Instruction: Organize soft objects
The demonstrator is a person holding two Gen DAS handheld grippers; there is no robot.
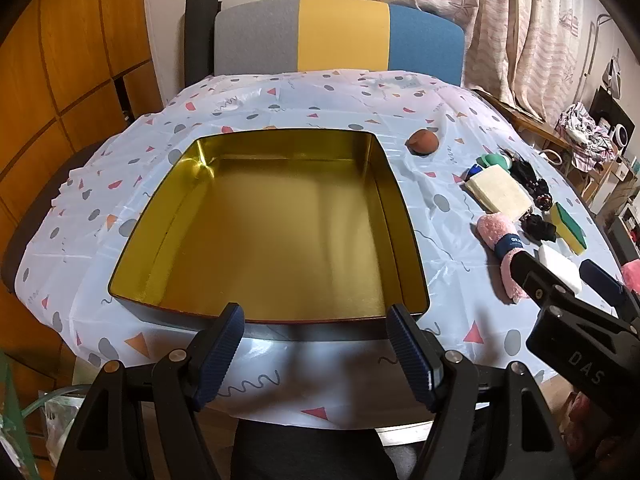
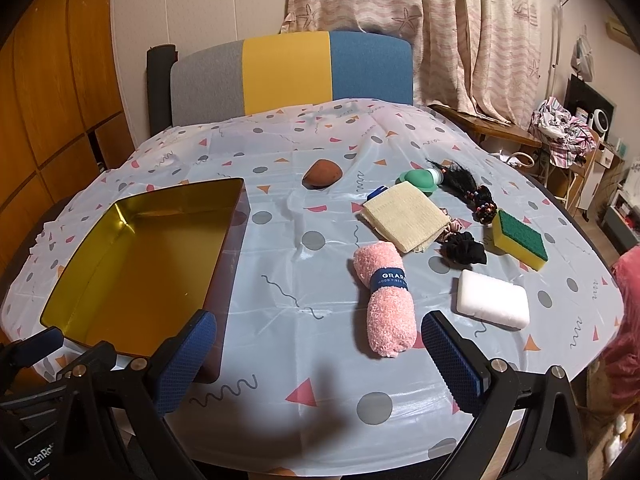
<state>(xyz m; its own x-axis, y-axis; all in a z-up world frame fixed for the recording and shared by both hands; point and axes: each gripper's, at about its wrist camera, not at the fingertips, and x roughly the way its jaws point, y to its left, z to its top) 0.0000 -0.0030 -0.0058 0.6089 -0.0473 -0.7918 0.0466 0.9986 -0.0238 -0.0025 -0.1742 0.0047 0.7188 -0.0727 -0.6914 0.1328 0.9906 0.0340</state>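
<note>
Right tongs (image 2: 318,342), spread wide and empty, face the rolled pink towel (image 2: 386,300) lying lengthwise just ahead, right of the empty gold tin (image 2: 236,216); left tongs (image 1: 314,354), also wide, hover at the tin's near edge.

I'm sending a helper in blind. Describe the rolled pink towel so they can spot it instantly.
Start at the gold tin tray on the patterned tablecloth, then look to its right, at the near end of the cluster of soft things. The rolled pink towel lies there, just left of the white sponge block. It alone is fluffy pink with a navy paper band around its middle.
</note>
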